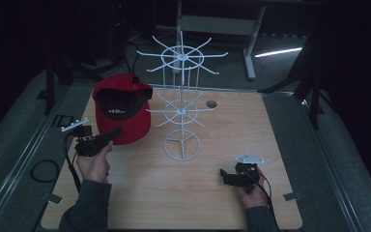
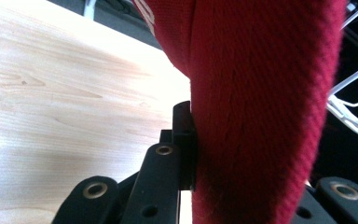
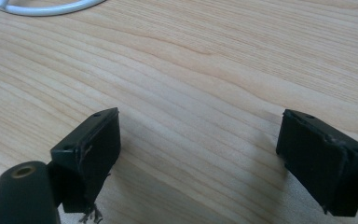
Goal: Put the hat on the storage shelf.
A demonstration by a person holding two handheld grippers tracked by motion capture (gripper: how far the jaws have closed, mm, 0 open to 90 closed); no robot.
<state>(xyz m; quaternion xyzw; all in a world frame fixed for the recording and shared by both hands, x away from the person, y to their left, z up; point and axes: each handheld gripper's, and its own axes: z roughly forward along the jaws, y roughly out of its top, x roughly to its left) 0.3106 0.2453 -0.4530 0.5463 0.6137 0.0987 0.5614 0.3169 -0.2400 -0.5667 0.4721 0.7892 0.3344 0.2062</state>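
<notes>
A red cap (image 1: 125, 104) with a black underside lies upside down at the back left of the wooden table (image 1: 232, 145). My left gripper (image 1: 115, 132) is shut on the near edge of its brim. In the left gripper view the red fabric (image 2: 261, 116) stands between the jaws of that gripper (image 2: 251, 154), pressed against the left finger (image 2: 184, 135). A white wire rack (image 1: 181, 111) with two tiers of radial hooks stands at the table's middle. My right gripper (image 1: 223, 175) rests low at the front right, open, with bare wood between the jaws of this gripper (image 3: 200, 154).
The rack's round base ring (image 3: 42, 8) lies ahead of the right gripper. A round grommet hole (image 1: 211, 103) sits behind the rack. A black cable loop (image 1: 43, 170) lies off the table's left edge. A grey desk frame (image 1: 222, 24) stands behind.
</notes>
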